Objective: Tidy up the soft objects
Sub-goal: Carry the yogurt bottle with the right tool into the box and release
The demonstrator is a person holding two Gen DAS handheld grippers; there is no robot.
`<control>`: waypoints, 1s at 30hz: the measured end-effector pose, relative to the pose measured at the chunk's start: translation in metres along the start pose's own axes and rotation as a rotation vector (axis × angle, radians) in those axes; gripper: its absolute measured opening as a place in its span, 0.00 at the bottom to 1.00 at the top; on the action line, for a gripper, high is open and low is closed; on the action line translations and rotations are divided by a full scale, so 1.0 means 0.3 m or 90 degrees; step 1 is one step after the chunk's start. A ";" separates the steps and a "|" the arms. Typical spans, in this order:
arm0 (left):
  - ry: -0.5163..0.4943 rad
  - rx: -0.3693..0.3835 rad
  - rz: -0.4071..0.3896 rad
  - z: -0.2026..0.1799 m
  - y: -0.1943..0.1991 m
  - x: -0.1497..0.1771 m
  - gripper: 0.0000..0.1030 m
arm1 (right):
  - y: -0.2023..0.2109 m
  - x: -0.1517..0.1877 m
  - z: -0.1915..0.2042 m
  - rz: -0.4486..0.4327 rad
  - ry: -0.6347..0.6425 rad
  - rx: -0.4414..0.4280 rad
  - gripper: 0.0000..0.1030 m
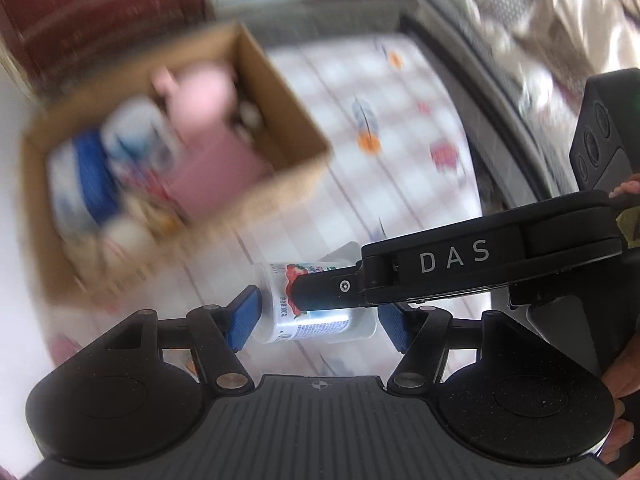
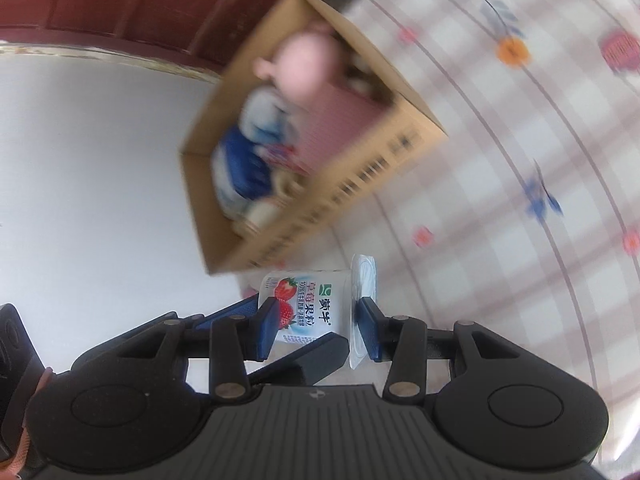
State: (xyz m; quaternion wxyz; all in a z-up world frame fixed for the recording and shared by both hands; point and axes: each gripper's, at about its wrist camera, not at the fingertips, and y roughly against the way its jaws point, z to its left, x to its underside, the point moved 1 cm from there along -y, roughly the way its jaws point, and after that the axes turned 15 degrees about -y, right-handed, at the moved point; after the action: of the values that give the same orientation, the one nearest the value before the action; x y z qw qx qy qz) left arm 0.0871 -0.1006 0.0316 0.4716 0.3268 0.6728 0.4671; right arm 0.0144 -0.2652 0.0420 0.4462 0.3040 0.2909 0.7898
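Note:
A small strawberry yogurt cup [image 1: 320, 322] lies on its side in the air above the checked cloth. My left gripper [image 1: 318, 311] has its blue pads against the cup's two ends. The right gripper's black finger [image 1: 320, 290] crosses over the cup from the right. In the right wrist view the cup [image 2: 316, 304] sits between the blue pads of my right gripper [image 2: 318, 328], one pad on its side and one on the lid. A left gripper finger [image 2: 320, 354] reaches under it. Both grippers are shut on the cup.
An open cardboard box [image 1: 260, 200] [image 2: 360, 176] stands on the checked cloth [image 2: 500, 200] and holds a pink plush toy [image 1: 200, 100] [image 2: 308, 64], a blue-and-white pack and other items. Red furniture lies behind it. A dark case with beige fabric [image 1: 540, 32] sits at the right.

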 end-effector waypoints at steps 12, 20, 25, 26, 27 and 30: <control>0.032 -0.064 -0.094 0.196 0.012 -0.274 0.61 | -0.053 -0.315 0.258 -0.059 0.095 -0.032 0.45; 0.105 0.028 -0.057 0.276 -0.219 -0.257 0.61 | -0.175 -0.406 0.175 -0.052 0.128 0.075 0.44; 0.180 0.105 -0.033 0.315 -0.320 -0.209 0.60 | -0.203 -0.390 0.196 -0.065 0.196 0.138 0.44; 0.188 0.115 -0.033 0.314 -0.331 -0.205 0.60 | -0.206 -0.386 0.202 -0.067 0.209 0.145 0.44; 0.193 0.128 -0.035 0.313 -0.337 -0.201 0.60 | -0.205 -0.385 0.209 -0.068 0.219 0.147 0.44; 0.196 0.150 -0.034 0.303 -0.353 -0.203 0.60 | -0.201 -0.375 0.228 -0.081 0.247 0.164 0.44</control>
State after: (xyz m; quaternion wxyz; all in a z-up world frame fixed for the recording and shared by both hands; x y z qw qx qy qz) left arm 0.1935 -0.1620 -0.0585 0.3341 0.2867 0.7952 0.4170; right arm 0.1437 -0.3254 0.0175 0.3883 0.1823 0.4880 0.7601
